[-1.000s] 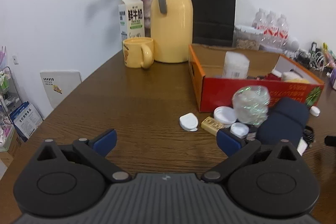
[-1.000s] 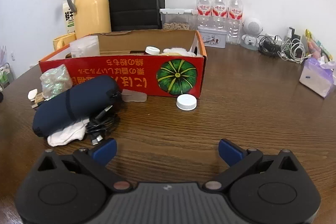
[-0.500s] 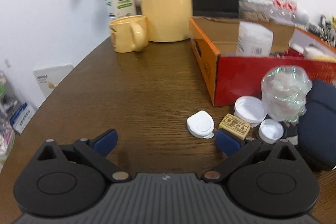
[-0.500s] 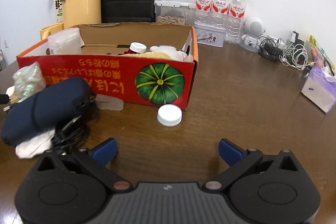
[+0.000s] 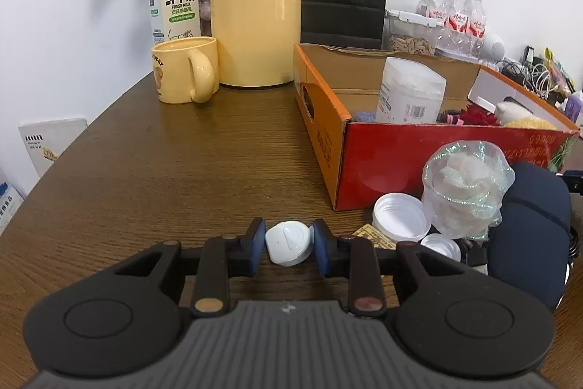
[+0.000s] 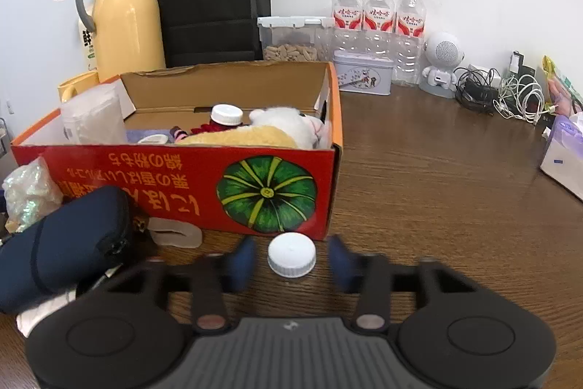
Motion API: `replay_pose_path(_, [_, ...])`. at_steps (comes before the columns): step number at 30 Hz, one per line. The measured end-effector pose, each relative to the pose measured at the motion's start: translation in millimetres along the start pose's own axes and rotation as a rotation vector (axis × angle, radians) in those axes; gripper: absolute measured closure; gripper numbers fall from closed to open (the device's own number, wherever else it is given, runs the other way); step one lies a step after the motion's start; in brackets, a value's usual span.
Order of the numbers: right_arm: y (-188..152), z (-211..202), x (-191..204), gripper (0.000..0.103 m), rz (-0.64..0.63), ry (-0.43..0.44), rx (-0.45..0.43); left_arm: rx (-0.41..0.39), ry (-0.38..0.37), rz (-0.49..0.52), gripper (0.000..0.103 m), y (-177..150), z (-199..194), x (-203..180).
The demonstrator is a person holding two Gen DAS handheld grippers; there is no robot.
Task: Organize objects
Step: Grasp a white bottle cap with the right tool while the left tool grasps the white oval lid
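- Left gripper point(image 5: 289, 245): its jaws are closing on a small white flip-top case point(image 5: 289, 242) that lies on the wooden table point(image 5: 175, 170); both blue pads already appear to touch its sides.
- The case sits just in front of the red cardboard box point(image 5: 382, 163), beside a tan printed tablet point(image 5: 375, 236) and an open white lid point(image 5: 400, 217).
- Handling: hard, smooth, light plastic with rounded edges, so it may squirt out; a hold across its widest part looks safest.
- Right gripper point(image 6: 291, 259): its jaws are closing around a white ribbed bottle cap point(image 6: 291, 254); motion blur hides the pads, and gaps seem to remain on both sides.
- The cap rests on the table just before the box's pumpkin panel point(image 6: 267, 194).
- Handling: stiff and very light; the ribbed rim offers good purchase if taken across its full width.
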State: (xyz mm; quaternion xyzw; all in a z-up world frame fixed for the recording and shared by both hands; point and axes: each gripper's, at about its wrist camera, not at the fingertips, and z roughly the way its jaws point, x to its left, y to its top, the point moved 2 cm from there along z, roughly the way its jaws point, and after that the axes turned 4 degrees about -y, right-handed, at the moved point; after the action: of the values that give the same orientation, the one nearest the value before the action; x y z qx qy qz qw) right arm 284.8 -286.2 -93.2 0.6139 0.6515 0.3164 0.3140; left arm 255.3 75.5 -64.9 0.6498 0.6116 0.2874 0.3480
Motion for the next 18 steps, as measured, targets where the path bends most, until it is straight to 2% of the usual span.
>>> replay_pose_path(5, [-0.8,-4.0,2.9,0.076,0.014,0.005,-0.009,-0.007,-0.001,-0.015,0.074,-0.3,-2.0,0.3])
replay_pose_path(18, [-6.2,-38.2,12.1,0.076,-0.001,-0.008,-0.127,-0.138,0.040,-0.026,0.075,-4.2,-33.7,-10.7])
